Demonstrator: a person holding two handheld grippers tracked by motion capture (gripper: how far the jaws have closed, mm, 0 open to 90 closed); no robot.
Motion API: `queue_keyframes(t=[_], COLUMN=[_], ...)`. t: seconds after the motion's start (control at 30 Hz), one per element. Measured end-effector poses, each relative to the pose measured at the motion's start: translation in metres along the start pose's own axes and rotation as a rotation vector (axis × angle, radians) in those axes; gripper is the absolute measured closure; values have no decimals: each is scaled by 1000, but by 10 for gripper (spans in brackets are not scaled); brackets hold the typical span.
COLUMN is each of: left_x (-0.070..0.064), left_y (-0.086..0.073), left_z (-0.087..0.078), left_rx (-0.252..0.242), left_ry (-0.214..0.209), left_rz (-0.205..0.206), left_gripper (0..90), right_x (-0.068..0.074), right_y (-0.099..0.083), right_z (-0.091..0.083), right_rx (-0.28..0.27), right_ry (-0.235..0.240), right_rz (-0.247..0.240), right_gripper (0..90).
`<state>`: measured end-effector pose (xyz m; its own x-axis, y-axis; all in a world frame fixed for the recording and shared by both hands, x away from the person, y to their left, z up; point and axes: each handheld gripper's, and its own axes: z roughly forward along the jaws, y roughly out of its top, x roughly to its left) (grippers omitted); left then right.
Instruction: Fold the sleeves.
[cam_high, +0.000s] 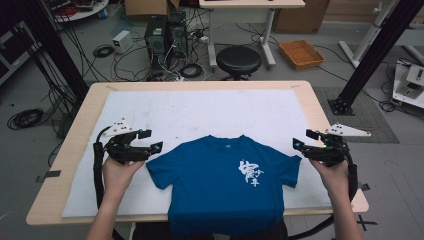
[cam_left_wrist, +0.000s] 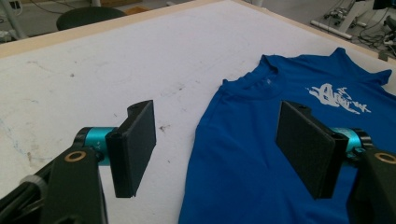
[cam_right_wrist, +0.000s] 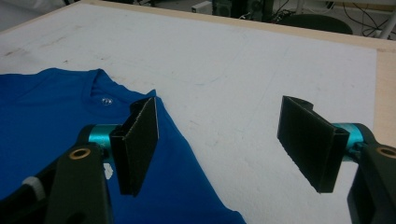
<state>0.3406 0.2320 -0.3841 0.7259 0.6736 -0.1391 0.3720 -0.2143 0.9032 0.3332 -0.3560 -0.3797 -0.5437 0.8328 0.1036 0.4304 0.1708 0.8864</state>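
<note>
A pale wooden table (cam_high: 75, 130) carries a large white mat (cam_high: 200, 107) that covers nearly all of its top, leaving a strip of bare wood along the far edge and down both sides. The far half of the mat lies bare, so there is wide open room beyond the shirt; to the left and right of the shirt the free mat is narrower, and each gripper hangs over it there. A blue T-shirt (cam_high: 220, 185) lies flat and face up on the near middle of the mat, collar toward the far side, sleeves spread out to either side, its hem hanging over the near table edge. On its chest, toward the person's right, sits a white brush-style print (cam_high: 250, 173) whose characters are too small to read; a small white mark inside the collar is also unreadable. The left gripper (cam_high: 148, 147) hovers just beside the shirt's left sleeve, jaws spread wide and holding nothing; in the left gripper view, one pad (cam_left_wrist: 135, 147) stands over bare mat and the other over blue cloth, the shirt's edge running between them. The right gripper (cam_high: 303, 142) hovers just by the right sleeve, likewise spread wide and empty, with the shirt's edge under one pad (cam_right_wrist: 137, 144).
</note>
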Motion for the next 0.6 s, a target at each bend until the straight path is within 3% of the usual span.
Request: queue_keyframes(t=[0.6], left_x=[6], left_y=[-7], left_z=[0], left_rx=[32], left_ry=[-2], left_rz=[-5], left_gripper=[292], right_x=[-3], right_y=[0], right_z=[0], right_rx=[3], right_ry=[-7], right_rz=[8], right_gripper=[289])
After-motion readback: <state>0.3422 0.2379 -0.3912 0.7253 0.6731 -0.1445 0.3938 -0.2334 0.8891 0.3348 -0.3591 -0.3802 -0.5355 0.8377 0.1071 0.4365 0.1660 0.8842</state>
